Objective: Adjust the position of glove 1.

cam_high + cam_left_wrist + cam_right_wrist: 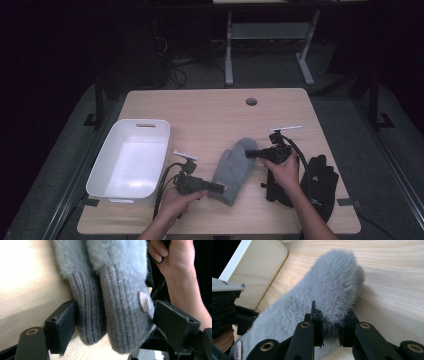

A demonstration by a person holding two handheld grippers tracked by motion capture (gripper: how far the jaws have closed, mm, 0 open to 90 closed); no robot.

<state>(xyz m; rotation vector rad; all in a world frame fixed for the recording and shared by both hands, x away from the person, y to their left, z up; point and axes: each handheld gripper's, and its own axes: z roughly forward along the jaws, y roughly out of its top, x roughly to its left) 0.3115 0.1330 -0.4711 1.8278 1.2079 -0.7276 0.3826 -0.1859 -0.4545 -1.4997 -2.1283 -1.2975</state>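
Two fluffy grey mittens (232,167) lie stacked on the wooden table (210,112), ribbed cuffs toward me. My left gripper (220,187) points right at those cuffs. In the left gripper view both knit cuffs (125,315) sit between its wide jaws; the cuffs look unsqueezed, so the left gripper (113,315) is open around them. My right gripper (248,153) points left at the mittens' far end. In the right gripper view, the right gripper (330,322) is shut on a tuft of the furry mitten (332,290).
A white plastic bin (107,155) stands at the table's left, its rim (254,267) beyond the mitten. Black gloves (320,182) lie at the right, near my right forearm. A round cable hole (251,101) sits near the far edge.
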